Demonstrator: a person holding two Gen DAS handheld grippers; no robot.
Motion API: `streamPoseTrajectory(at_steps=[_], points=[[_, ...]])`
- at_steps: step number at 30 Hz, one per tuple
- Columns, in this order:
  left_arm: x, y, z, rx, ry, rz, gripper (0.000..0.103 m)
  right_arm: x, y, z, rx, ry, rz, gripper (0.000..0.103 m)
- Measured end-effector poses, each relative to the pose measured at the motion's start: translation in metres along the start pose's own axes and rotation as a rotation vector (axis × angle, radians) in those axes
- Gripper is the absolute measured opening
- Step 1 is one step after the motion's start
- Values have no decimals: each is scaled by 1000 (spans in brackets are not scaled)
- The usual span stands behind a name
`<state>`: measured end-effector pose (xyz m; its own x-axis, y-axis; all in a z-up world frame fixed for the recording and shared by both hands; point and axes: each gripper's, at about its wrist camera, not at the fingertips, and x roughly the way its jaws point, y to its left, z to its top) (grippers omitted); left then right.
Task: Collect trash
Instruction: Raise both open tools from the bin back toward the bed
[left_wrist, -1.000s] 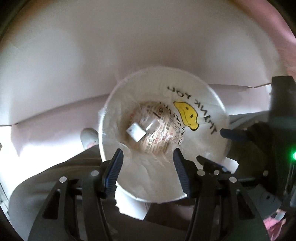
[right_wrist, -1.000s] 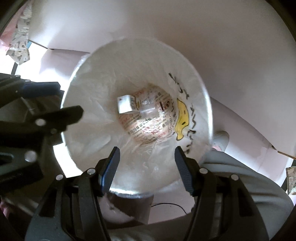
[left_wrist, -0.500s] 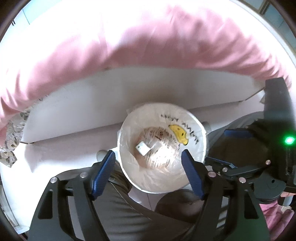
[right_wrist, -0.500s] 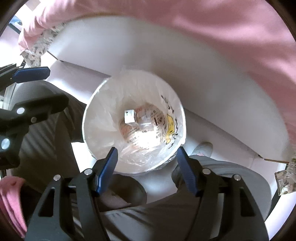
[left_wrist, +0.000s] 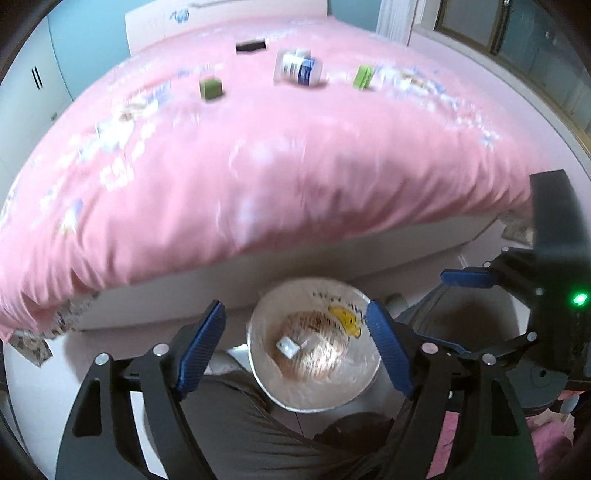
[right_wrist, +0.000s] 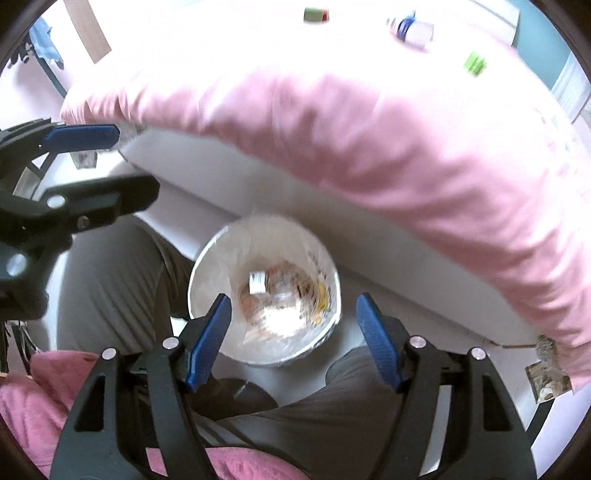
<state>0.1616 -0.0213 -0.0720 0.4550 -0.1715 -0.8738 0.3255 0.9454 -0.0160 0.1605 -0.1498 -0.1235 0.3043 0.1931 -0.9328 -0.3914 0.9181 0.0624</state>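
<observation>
The round white bin lined with a clear plastic bag (left_wrist: 314, 343) stands on the floor beside the pink-quilted bed (left_wrist: 258, 177), handy for drops. Above it, left hand-held gripper (left_wrist: 295, 347) and right hand-held gripper (right_wrist: 293, 339) have just been spreading, empty. A white bottle (left_wrist: 297, 68) and green boxes (left_wrist: 210, 88) await on the bed.

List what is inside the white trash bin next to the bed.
The trash bin holds a clear plastic liner, a small white box and crumpled printed wrappers. A yellow smiley is printed on the liner. Anything beneath the wrappers is hidden.
</observation>
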Motion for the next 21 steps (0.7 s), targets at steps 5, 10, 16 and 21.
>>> streamPoseTrajectory(at_steps=[5, 10, 16, 21], points=[[-25, 5, 18, 7, -77, 19, 86, -41, -12, 14, 14, -105, -35, 72], [-42, 12, 41, 6, -143, 62, 90, -79, -31, 27, 48, -208, -85, 78], [-46, 31, 77, -55, -179, 80, 91, -107, -59, 46, 82, -286, -130, 78], [-45, 42, 107, -81, -200, 100, 91, -123, -77, 68, 94, -340, -161, 78]])
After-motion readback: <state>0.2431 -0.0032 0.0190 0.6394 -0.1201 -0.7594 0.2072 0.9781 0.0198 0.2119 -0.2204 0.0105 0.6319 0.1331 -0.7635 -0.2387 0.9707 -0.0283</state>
